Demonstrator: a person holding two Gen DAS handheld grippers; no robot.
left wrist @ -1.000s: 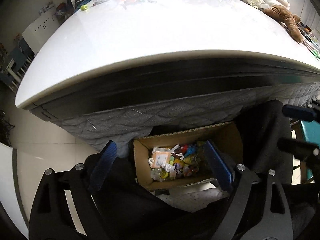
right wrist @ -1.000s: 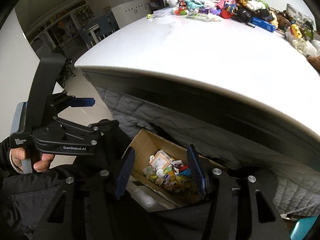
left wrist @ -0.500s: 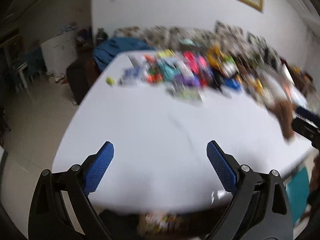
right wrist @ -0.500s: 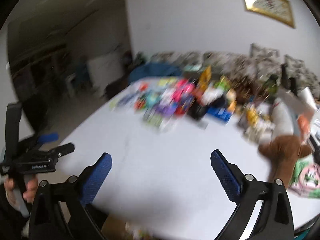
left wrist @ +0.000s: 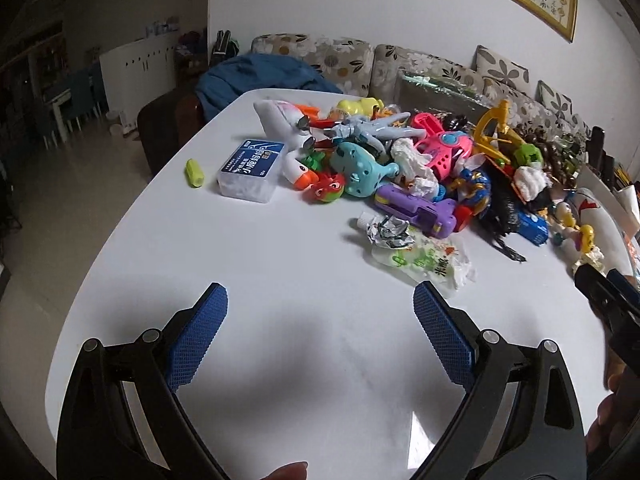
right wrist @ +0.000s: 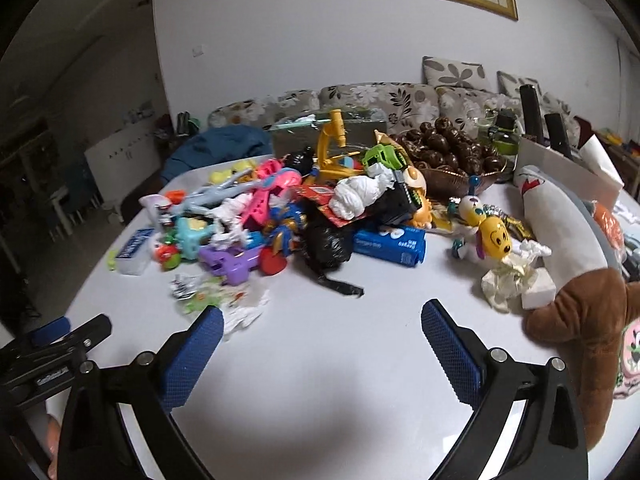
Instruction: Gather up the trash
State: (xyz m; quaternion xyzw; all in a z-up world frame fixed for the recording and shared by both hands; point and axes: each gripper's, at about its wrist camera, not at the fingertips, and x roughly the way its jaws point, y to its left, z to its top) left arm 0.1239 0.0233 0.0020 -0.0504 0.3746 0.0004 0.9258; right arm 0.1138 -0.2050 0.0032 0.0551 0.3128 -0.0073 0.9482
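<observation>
On the white table (left wrist: 280, 264) lies a heap of toys mixed with trash. A crumpled foil wrapper (left wrist: 388, 232) and a torn green-printed plastic bag (left wrist: 424, 260) lie at the heap's near edge; the bag also shows in the right wrist view (right wrist: 224, 300). White tissue wads (left wrist: 412, 156) (right wrist: 356, 196) and a black plastic bag (right wrist: 328, 244) sit in the heap. A crumpled cream wrapper (right wrist: 506, 284) lies to the right. My left gripper (left wrist: 320, 320) is open and empty above the near table. My right gripper (right wrist: 320, 340) is open and empty too.
A blue-labelled clear box (left wrist: 250, 170) and a yellow-green highlighter (left wrist: 194, 173) lie left of the heap. A blue pack (right wrist: 390, 246), a brown plush toy (right wrist: 584, 320) and a bowl of dark nuts (right wrist: 448, 156) are on the right. A sofa (left wrist: 360, 60) stands behind the table.
Both grippers have swung up from the cardboard trash box under the table to face the tabletop heap. Both stay open and empty.
</observation>
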